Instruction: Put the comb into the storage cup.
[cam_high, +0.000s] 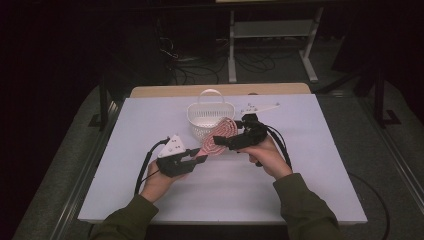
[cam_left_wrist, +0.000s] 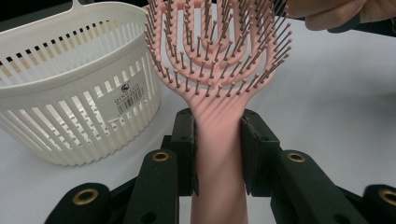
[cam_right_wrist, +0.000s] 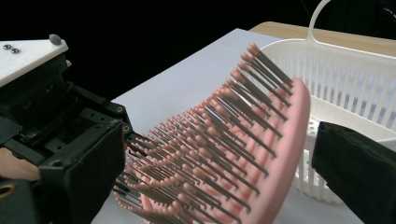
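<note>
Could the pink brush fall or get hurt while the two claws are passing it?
It might. The left gripper clamps only the smooth handle of the pink plastic hairbrush, so a tug could twist it loose. The right gripper stands wide around the bristle head, one jaw on the bristle side, so closing could bend the thin bristles. The white slotted plastic basket sits just behind, and a swing could knock it.

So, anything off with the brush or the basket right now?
Nothing stands out. The pink hairbrush looks intact, its handle clamped squarely in the left claw; the white basket sits upright on the table.
</note>
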